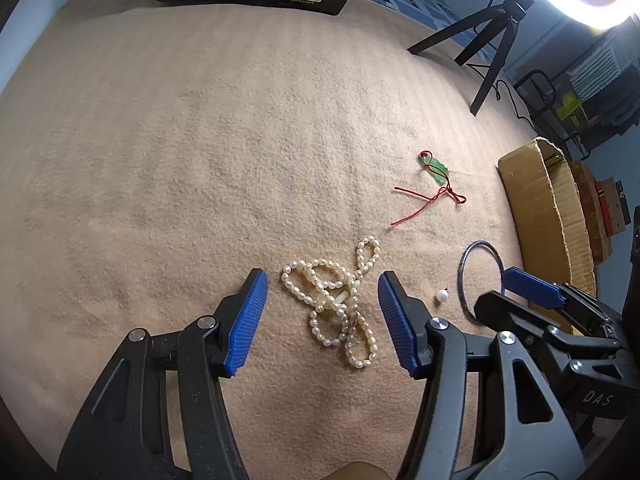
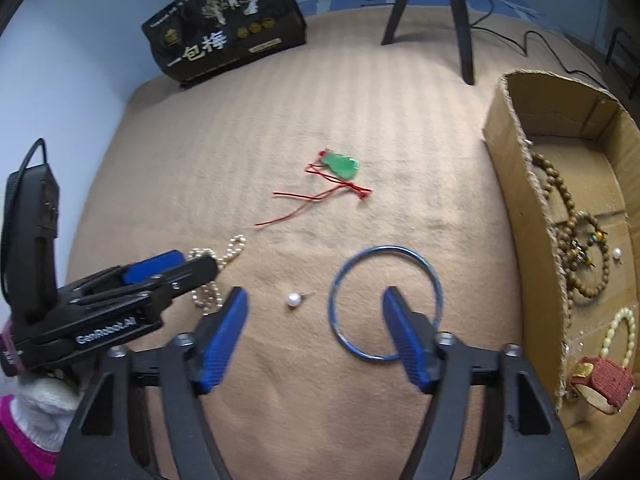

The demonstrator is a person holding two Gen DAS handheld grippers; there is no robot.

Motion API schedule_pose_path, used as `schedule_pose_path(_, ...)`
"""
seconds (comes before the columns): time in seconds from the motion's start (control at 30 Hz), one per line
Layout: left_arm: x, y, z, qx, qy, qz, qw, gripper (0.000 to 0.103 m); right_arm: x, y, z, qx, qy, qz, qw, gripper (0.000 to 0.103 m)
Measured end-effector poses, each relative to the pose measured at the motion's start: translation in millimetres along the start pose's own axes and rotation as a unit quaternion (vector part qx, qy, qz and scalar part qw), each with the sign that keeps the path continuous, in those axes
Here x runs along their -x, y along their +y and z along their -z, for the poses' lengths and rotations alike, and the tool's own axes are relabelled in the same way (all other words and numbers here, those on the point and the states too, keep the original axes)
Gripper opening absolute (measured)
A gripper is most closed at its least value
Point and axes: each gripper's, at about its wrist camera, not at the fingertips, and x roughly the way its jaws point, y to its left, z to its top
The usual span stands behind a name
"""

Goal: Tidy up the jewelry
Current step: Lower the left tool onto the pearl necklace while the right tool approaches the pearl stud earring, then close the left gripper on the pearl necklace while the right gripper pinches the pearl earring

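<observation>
A tangled white pearl necklace lies on the beige cloth between the fingers of my open left gripper. A single pearl earring lies just right of it. A blue bangle lies flat; my open right gripper hovers with its right finger over the bangle's inside and the pearl between its fingers. A green jade pendant on a red cord lies farther out. The left gripper also shows in the right wrist view, over the pearls.
An open cardboard box at the right holds wooden bead bracelets, a pale bead bracelet and a red pouch. A black snack bag stands at the cloth's far edge. Tripod legs stand at the back right.
</observation>
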Motion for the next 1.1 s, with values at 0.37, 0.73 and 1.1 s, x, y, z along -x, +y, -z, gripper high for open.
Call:
schedule_pose_path(0.37, -8, -3, -7, 0.004, 0.003, 0.006, 1.0, 0.059, -13, 7, -6, 0.002, 0.013, -0.02, 1.0, 0.035)
schedule_pose_path(0.73, -14, -7, -7, -0.035, 0.002, -0.038, 0.9987, 0.031, -29, 20, -7, 0.02, 0.028, -0.006, 0.999, 0.027)
schedule_pose_path(1.1, -9, 8, -7, -0.028, 0.001, -0.031, 0.9991, 0.012, -42, 34, -8, 0.053, 0.032, 0.037, 0.997, 0.021)
